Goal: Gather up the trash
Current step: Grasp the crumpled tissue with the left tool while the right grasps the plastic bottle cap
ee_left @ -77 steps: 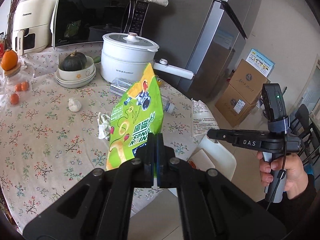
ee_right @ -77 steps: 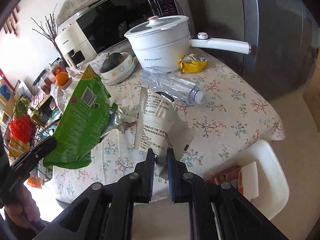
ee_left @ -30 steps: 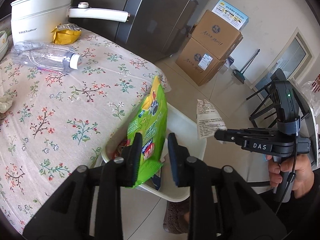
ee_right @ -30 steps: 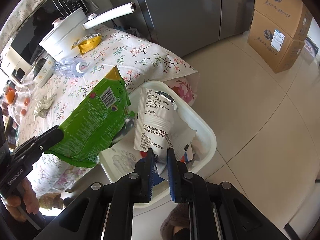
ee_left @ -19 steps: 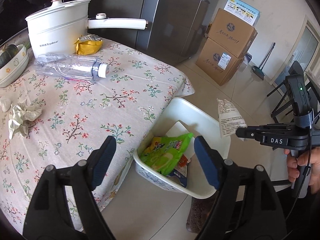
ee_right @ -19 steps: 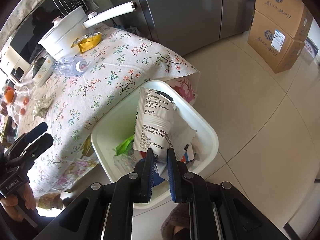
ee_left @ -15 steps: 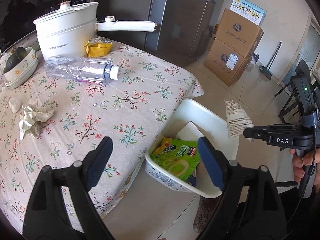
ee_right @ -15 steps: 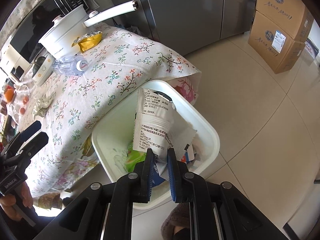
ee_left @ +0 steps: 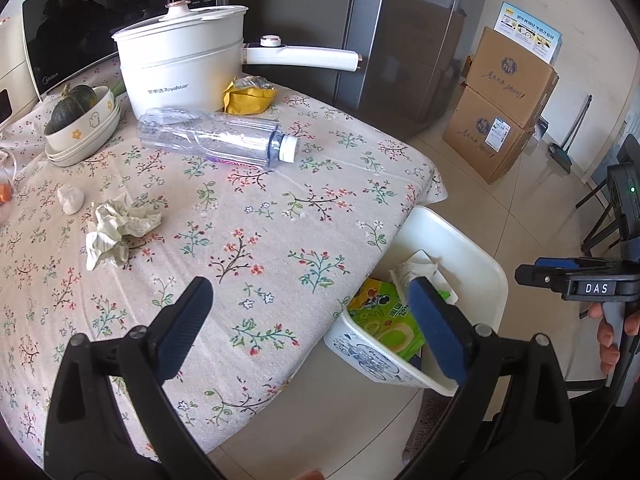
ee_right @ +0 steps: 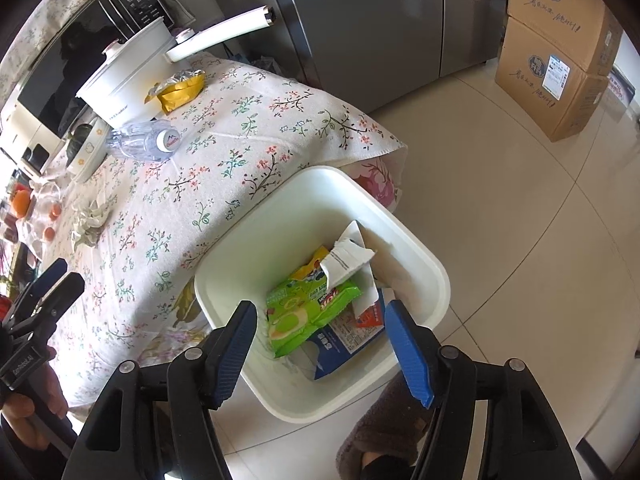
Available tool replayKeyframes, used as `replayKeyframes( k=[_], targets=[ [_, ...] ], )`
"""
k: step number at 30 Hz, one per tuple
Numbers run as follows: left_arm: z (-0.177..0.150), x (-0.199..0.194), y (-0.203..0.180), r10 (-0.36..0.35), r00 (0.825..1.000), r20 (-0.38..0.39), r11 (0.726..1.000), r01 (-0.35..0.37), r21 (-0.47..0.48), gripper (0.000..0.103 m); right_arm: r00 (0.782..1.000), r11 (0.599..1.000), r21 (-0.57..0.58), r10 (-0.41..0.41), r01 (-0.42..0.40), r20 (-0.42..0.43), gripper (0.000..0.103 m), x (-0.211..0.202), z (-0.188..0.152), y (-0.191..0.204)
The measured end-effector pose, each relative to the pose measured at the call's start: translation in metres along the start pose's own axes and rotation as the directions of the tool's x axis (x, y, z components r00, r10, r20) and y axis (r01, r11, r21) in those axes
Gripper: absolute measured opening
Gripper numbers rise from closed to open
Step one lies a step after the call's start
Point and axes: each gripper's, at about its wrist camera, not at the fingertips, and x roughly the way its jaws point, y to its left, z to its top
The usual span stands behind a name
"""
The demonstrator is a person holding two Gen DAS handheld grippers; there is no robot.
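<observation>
A white bin (ee_right: 420, 264) stands on the floor at the table's corner. In it lie a green snack bag (ee_right: 308, 312) and, on top, a white printed wrapper (ee_right: 344, 260). My right gripper (ee_right: 320, 312) hangs over the bin, jaws opening, nothing pressed between them. My left gripper (ee_left: 306, 296) is over the table edge, jaws still opening wide and empty. On the floral cloth lie a clear plastic bottle (ee_left: 216, 142), a yellow wrapper (ee_left: 248, 96) and a crumpled tissue (ee_left: 116, 228). The bin (ee_left: 480, 264) shows at the left wrist view's lower right.
A white electric pot (ee_left: 180, 68) with a long handle, stacked bowls holding a squash (ee_left: 80, 120) and a microwave (ee_left: 100, 20) stand at the table's back. A steel fridge (ee_left: 400, 40) and cardboard boxes (ee_left: 500, 112) are beyond. A slippered foot (ee_right: 380, 432) is beside the bin.
The left gripper opened, dropped the green bag into the bin and tilted up toward the table. The right gripper opened just now and its white wrapper fell into the bin.
</observation>
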Motion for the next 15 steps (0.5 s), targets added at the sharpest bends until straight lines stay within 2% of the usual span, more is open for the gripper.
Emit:
replayKeyframes(
  k=[8, 15],
  targets=[
    [0.001, -0.002, 0.018, 0.045, 0.999, -0.002, 0.999, -0.045, -0.015, 0.098, 1.000, 1.000, -0.013, 0.006, -0.006, 0.003, 0.073, 0.001, 0.005, 0.011],
    [0.006, -0.005, 0.047, 0.125, 0.992, 0.007, 0.992, -0.125, -0.016, 0.098, 1.000, 0.999, -0.045, -0.002, 0.003, 0.013, 0.075, 0.004, 0.014, 0.031]
  ],
)
